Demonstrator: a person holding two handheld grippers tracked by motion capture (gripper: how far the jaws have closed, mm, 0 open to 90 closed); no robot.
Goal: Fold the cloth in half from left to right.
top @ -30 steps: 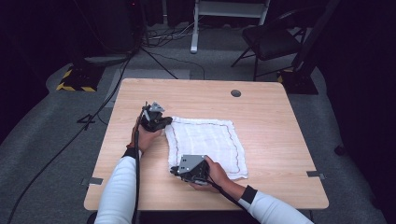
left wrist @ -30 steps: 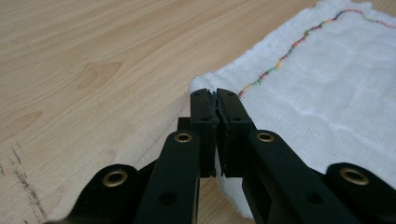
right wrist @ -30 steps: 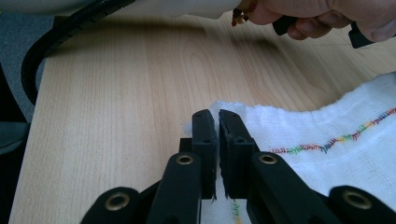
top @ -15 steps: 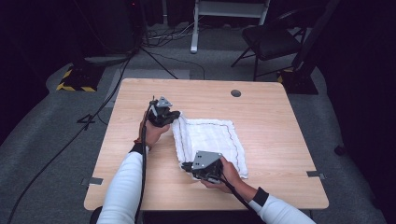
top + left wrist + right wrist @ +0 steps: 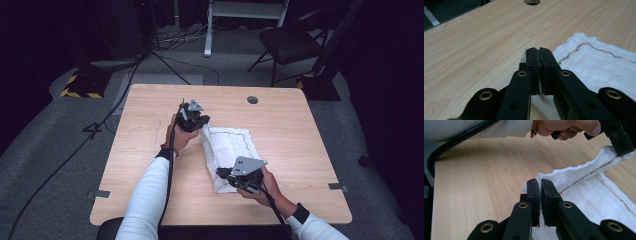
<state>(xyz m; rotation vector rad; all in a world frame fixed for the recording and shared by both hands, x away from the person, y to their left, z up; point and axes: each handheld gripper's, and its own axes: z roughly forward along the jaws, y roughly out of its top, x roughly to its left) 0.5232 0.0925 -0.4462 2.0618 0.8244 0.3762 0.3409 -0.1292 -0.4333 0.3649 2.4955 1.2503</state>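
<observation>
- White cloth [image 5: 227, 150] lies at the centre of the wooden surface [image 5: 300, 135], its left edge lifted.
- Left gripper [image 5: 196, 121], centre frame, clamps the cloth's far corner.
- Right gripper [image 5: 231, 176], lower centre, pinches the near corner.

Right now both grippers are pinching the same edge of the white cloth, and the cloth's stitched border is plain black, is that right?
Not quite. The left gripper and the right gripper do each pinch the same edge of the white cloth, but the stitched border is multicoloured, not plain black. The left gripper view shows red, yellow and green stitches along it.
</observation>
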